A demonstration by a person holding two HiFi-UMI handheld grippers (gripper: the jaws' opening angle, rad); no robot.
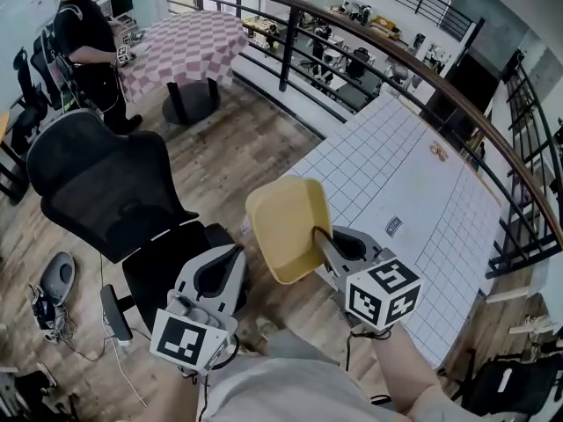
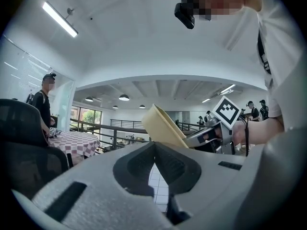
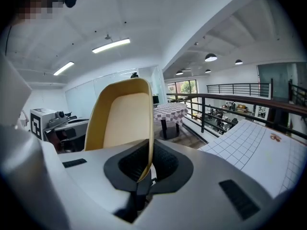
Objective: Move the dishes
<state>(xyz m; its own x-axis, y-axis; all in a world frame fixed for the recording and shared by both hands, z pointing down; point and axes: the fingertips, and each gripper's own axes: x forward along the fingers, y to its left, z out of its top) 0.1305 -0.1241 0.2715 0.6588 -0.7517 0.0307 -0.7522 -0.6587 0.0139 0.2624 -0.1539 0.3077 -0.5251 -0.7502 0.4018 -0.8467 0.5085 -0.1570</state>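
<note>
The large table with the white cloth printed in a thin square grid [image 1: 422,192] fills the right side in front of you. Its top is flat, matte and almost bare, so I judge it is the place where the dish should go. At your left stands the black office chair with a mesh back [image 1: 92,178]. Its seat is just below your left hand, and it has no part in the work.

The pale yellow dish of smooth plastic, squarish with rounded corners and a raised rim [image 1: 286,227], is in the air between the chair and the near edge of the table. It touches neither of them. It stands steeply tilted, almost on its edge, because it is held at one side of the rim only and the rest hangs free.

Your right gripper of grey plastic with black ribbed pads [image 3: 146,150] pinches this rim, with one pad on the inner side of the wall and one on the outer side. The wall is thin and slippery, so I think the dish can swing if you turn quickly.

Your left gripper [image 2: 154,145] is of the same make. Its pads are pressed together at the tips with nothing between them. It carries nothing and sits near the dish without touching it.
</note>
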